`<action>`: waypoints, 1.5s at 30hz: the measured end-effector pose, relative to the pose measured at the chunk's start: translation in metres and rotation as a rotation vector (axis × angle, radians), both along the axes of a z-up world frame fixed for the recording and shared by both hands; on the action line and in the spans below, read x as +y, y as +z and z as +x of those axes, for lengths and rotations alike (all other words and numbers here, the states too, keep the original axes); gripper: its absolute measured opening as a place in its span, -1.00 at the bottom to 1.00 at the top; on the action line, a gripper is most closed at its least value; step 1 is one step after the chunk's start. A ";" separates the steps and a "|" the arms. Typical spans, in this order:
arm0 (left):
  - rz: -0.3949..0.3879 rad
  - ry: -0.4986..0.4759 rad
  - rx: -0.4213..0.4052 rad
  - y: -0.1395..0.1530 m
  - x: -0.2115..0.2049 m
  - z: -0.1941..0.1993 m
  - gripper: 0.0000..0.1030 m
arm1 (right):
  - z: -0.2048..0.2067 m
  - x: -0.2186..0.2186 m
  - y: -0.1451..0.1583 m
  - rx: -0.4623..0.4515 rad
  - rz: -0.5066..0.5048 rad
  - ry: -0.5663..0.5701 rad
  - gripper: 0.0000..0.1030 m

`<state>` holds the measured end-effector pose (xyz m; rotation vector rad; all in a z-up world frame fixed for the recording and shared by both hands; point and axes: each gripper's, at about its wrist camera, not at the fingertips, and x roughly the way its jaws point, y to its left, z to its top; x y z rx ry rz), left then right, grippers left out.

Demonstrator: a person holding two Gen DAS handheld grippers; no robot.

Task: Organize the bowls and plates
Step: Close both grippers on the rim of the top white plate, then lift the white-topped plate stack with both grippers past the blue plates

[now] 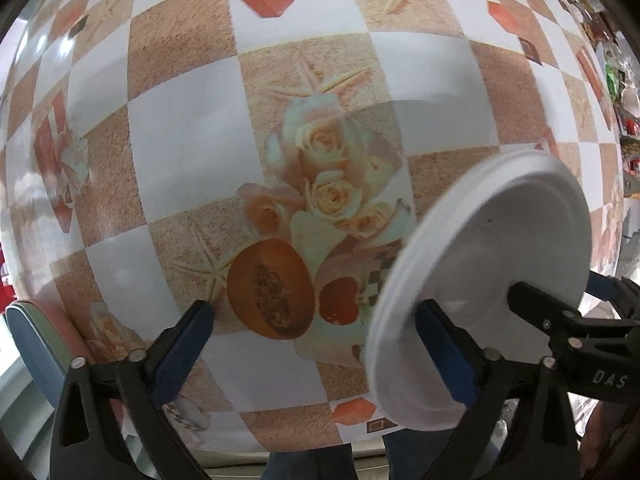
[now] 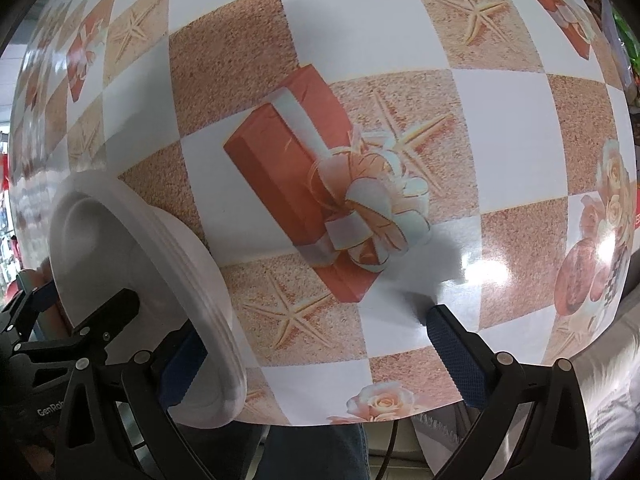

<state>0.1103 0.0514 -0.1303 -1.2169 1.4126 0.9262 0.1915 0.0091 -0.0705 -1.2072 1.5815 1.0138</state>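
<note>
Both tongs, left [image 1: 316, 340] and right [image 2: 316, 344], are standing spread, pinching nothing, flanking a tilted white plate [image 1: 480, 280] above the patterned counter [image 1: 192, 128]; closing evenly on opposite rims is advisable.

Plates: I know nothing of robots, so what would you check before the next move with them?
1. Plates level: not ok, steeply tilted.
2. Firm hold on the plates: cannot tell.
3. Number of plates in the stack: cannot tell.
4. Left tool open: ok.
5. Right tool open: ok.
</note>
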 end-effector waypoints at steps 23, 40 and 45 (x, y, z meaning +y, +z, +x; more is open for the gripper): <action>0.055 -0.053 -0.046 0.010 -0.014 0.015 -0.30 | -0.040 0.007 0.014 0.121 0.011 0.060 -0.45; 0.069 0.116 -0.015 0.026 -0.047 -0.068 -0.30 | -0.101 0.042 -0.002 0.149 -0.014 0.245 -0.45; 0.069 0.155 -0.014 0.030 -0.056 -0.082 -0.30 | -0.110 0.051 -0.002 0.155 -0.017 0.291 -0.45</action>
